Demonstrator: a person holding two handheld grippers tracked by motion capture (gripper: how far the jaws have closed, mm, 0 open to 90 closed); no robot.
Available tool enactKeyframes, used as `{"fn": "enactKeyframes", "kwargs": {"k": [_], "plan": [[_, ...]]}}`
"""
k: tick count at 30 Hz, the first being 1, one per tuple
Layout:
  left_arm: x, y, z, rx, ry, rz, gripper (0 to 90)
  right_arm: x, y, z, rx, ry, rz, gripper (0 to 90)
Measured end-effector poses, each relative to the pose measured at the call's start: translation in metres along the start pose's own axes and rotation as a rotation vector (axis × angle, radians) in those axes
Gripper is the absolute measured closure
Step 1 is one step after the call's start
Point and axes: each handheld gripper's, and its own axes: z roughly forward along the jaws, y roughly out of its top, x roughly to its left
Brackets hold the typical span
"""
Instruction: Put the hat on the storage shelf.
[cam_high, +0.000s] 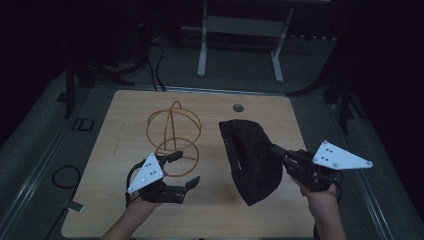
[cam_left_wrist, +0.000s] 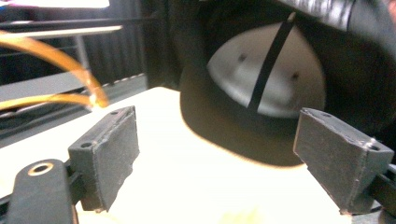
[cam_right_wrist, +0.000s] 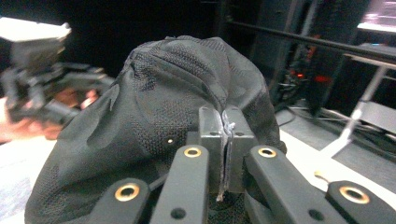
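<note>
While the left gripper sits low near the table's near-left part with its jaws spread and nothing between them, the right gripper near the near-right edge has its jaws pressed together on a fold of the black cap — the right gripper view shows the fabric pinched between the pads. That cap hangs from the pinch over the right half of the table, its lower end toward the near edge and its opening turned to the left gripper. From the left gripper view, the cap's pale lining lies ahead of the open jaws, apart from them. Farther back — just beyond the left gripper — an orange wire frame of crossed hoops stands on the left half of the table.
</note>
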Motion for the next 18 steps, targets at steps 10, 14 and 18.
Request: {"fn": "enactKeyframes", "kwargs": {"k": [10, 14, 18], "plan": [[0.015, -0.041, -0.025, 0.106, 0.158, 0.017, 2.1, -0.013, 0.023, 0.017, -0.027, -0.071, 0.007, 88.5], [0.022, -0.056, -0.034, 0.13, 0.179, -0.016, 2.1, -0.015, 0.031, 0.027, -0.033, -0.081, 0.008, 88.5], [0.025, -0.069, -0.043, 0.136, 0.202, -0.046, 2.1, -0.018, 0.041, 0.036, -0.041, -0.077, 0.005, 88.5]]}}
